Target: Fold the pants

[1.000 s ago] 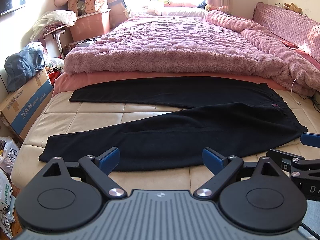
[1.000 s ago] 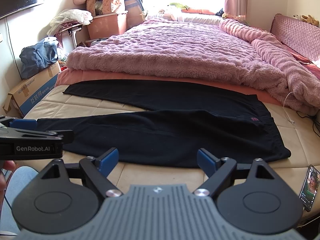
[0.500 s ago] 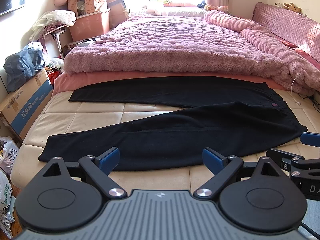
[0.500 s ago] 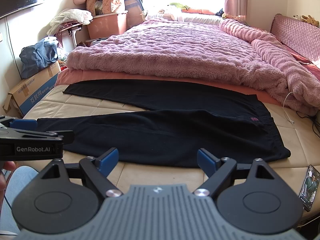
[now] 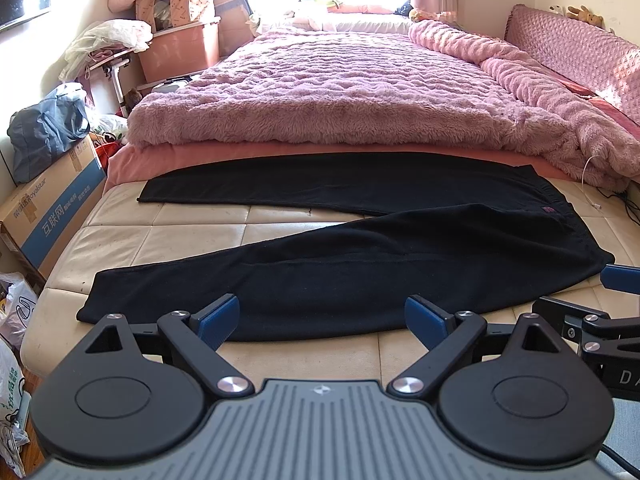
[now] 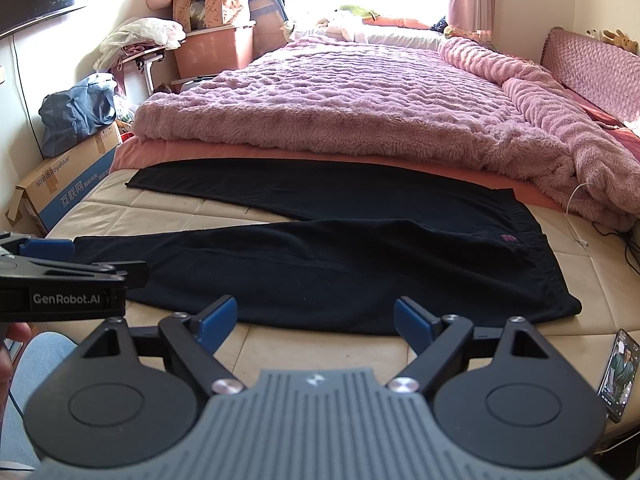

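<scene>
Black pants (image 5: 360,256) lie flat on the cream mattress (image 5: 168,236), legs spread in a V toward the left, waistband at the right. They also show in the right wrist view (image 6: 340,268). My left gripper (image 5: 322,318) is open and empty, just short of the near leg's front edge. My right gripper (image 6: 316,320) is open and empty, in front of the near leg and waist. Each gripper shows at the edge of the other's view.
A fluffy pink blanket (image 5: 360,96) covers the bed beyond the pants. A cardboard box (image 5: 44,216) and bags stand at the left. A phone (image 6: 616,372) lies at the mattress's front right corner. A white cable (image 6: 576,216) lies right of the waistband.
</scene>
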